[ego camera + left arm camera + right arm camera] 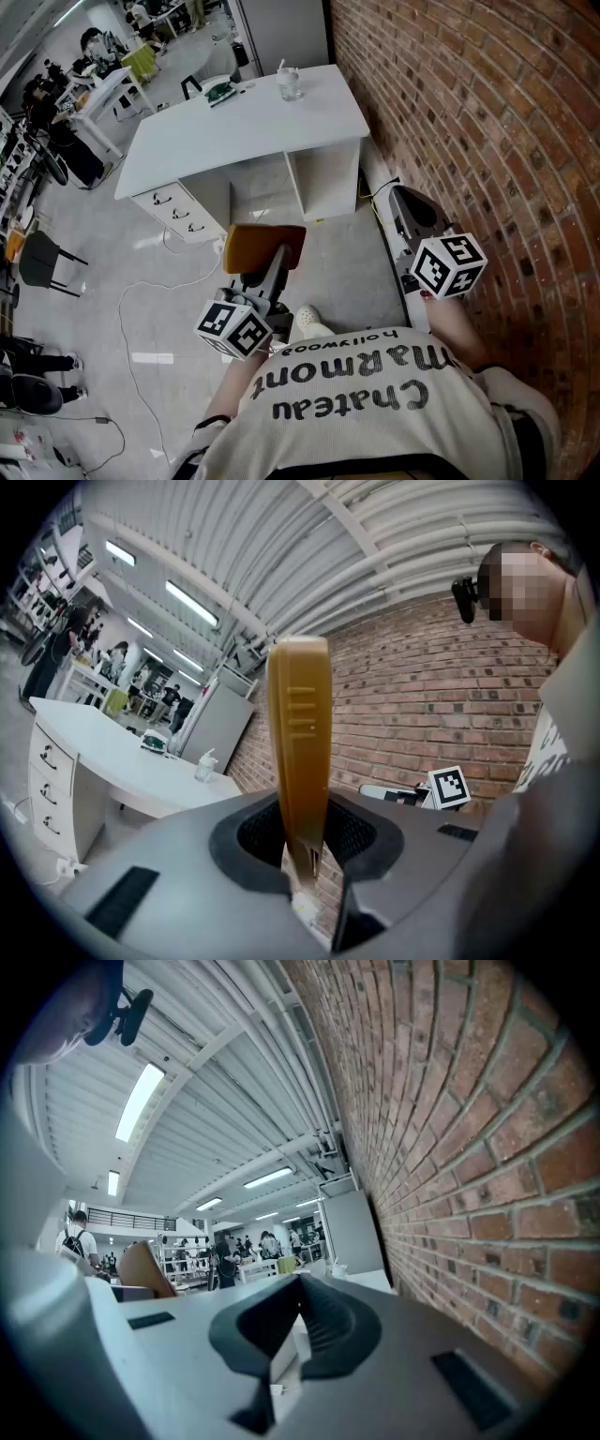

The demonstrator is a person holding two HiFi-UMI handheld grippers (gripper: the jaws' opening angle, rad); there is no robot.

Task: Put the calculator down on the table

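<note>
Here, the calculator, an amber slab, is clamped at its lower end between the 2 jaws of the left gripper. In the left gripper view the calculator is seen edge-on. It stands upright out of the dark pads, which press on both of its flat faces, and it rises well above the jaw tips of the left gripper. It is held in the air over the floor, short of the front edge of the white desk and not touching it.

The left gripper points level toward the desk, its marker cube close in front of the person's shirt. The right gripper is also held level, just beside the brick wall and apart from the left gripper. In its own view the jaws of the right gripper are together, with nothing between them.

On the desk, a clear cup stands near the far edge and a green object lies to its left. Drawers sit under the desk's left end.
</note>
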